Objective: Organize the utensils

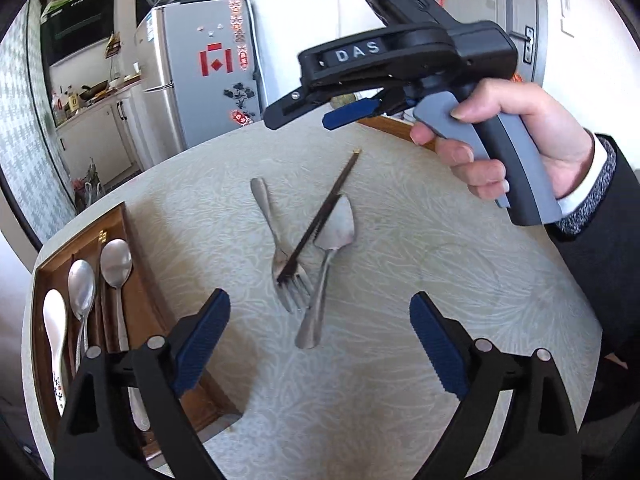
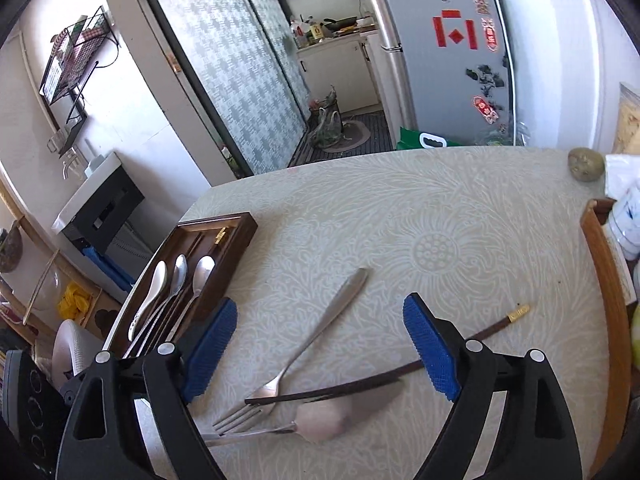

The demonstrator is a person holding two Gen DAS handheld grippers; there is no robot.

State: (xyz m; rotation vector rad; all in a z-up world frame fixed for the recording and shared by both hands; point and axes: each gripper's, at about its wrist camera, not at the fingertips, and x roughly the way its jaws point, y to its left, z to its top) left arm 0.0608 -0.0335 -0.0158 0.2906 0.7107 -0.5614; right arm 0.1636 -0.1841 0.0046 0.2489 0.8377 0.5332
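Observation:
A steel fork (image 1: 276, 248) (image 2: 304, 348), a dark chopstick with a gold end (image 1: 320, 220) (image 2: 384, 376) and a flat steel server (image 1: 328, 264) (image 2: 328, 420) lie crossed in the middle of the table. The chopstick rests over the fork's tines. A brown wooden tray (image 1: 148, 300) (image 2: 240, 236) at the left holds three spoons (image 1: 116, 264) (image 2: 176, 276). My left gripper (image 1: 320, 344) is open and empty, above the table just short of the pile. My right gripper (image 2: 316, 344) is open and empty over the pile; it shows in the left wrist view (image 1: 316, 114), held high above the table's far side.
The table wears a pale patterned cloth (image 1: 400, 360) (image 2: 440, 220). A wooden edge (image 2: 604, 280), a white container (image 2: 628, 216) and a round brownish object (image 2: 586, 164) sit at the table's right side. A fridge (image 1: 200, 72) (image 2: 440, 48) stands beyond the table.

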